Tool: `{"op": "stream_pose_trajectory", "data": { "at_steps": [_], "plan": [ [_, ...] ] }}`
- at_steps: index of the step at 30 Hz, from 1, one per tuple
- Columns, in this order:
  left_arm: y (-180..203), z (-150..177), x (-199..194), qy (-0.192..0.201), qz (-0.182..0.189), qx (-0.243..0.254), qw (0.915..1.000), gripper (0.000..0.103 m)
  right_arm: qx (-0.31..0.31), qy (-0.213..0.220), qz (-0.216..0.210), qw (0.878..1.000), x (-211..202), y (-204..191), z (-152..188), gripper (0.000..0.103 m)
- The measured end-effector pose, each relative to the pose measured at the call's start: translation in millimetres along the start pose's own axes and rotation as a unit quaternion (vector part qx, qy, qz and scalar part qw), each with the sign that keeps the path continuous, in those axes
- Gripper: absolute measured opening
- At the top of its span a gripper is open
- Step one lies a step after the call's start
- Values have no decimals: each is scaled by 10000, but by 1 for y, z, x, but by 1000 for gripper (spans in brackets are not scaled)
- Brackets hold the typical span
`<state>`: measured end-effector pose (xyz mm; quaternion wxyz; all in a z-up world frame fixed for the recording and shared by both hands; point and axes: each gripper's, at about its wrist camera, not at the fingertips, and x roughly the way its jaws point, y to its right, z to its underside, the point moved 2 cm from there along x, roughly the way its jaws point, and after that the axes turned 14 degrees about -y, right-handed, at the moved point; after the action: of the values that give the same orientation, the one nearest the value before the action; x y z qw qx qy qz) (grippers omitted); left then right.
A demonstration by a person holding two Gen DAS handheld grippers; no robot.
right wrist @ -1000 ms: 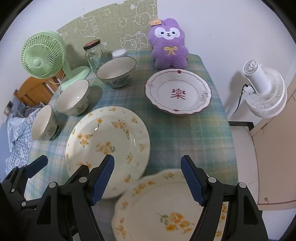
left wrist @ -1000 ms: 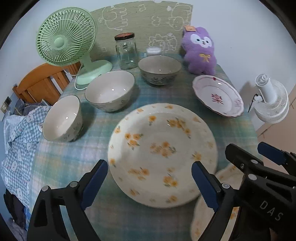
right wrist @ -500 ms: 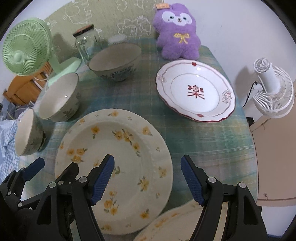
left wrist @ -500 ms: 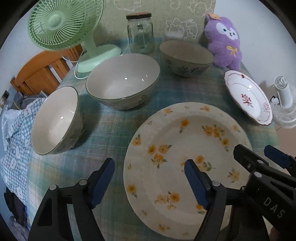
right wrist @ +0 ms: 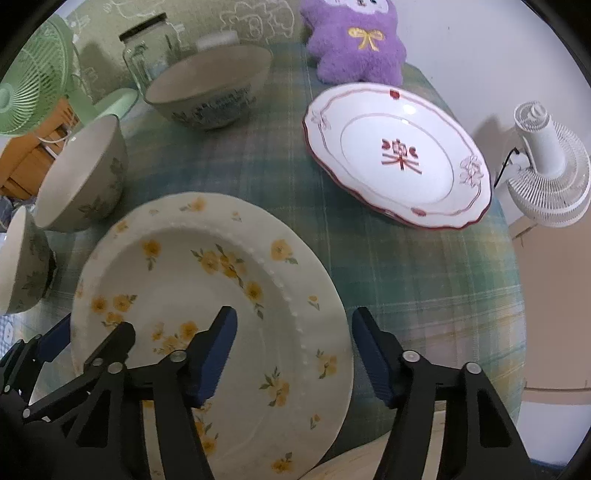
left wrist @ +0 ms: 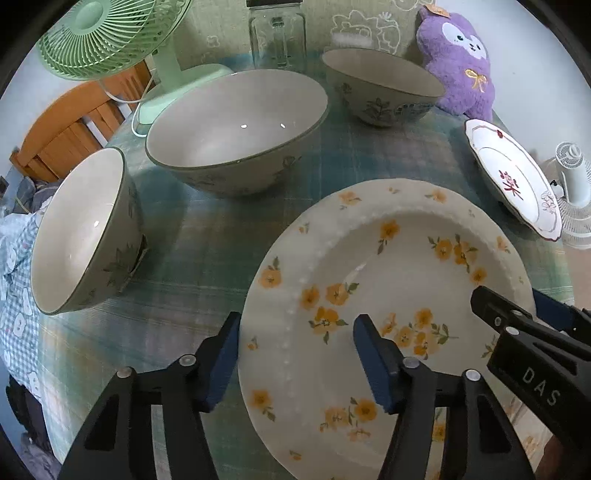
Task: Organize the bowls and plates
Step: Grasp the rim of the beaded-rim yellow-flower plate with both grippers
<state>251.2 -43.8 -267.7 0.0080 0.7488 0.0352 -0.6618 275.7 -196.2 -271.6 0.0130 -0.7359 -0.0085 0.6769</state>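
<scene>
A large cream plate with yellow flowers [left wrist: 388, 280] [right wrist: 207, 295] lies on the green plaid tablecloth [left wrist: 207, 258], close in front of both grippers. My left gripper [left wrist: 297, 360] is open and straddles the plate's left rim. My right gripper [right wrist: 293, 356] is open and straddles its right rim. A white plate with a red rim [right wrist: 399, 155] [left wrist: 513, 181] lies at the right. Three grey-green bowls stand at the left and back: a near one [left wrist: 85, 232], a wide middle one [left wrist: 236, 129], a far one [left wrist: 380, 85].
A green desk fan [left wrist: 107, 37], a glass jar [left wrist: 277, 33] and a purple plush toy [left wrist: 461, 62] stand along the back. A white fan [right wrist: 546, 166] stands off the table's right edge. A wooden chair [left wrist: 70, 129] is at the left.
Both grippers have moved forward and down toward the flowered plate. Their jaws have narrowed and now straddle its left and right rims. The second flowered plate near the front has left view.
</scene>
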Motion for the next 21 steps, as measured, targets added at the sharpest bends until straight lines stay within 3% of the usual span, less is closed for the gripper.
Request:
{"op": "stream_pose_trajectory", "data": {
  "at_steps": [14,21],
  "plan": [
    [-2,1,0,3,-34,-53,10000,57,51,-2,204,9998,3,-5,0,60],
    [-8,-1,-16,197,-97,-32,9998,57,-15,-52,144,9999,-1,-13,3,60]
  ]
}}
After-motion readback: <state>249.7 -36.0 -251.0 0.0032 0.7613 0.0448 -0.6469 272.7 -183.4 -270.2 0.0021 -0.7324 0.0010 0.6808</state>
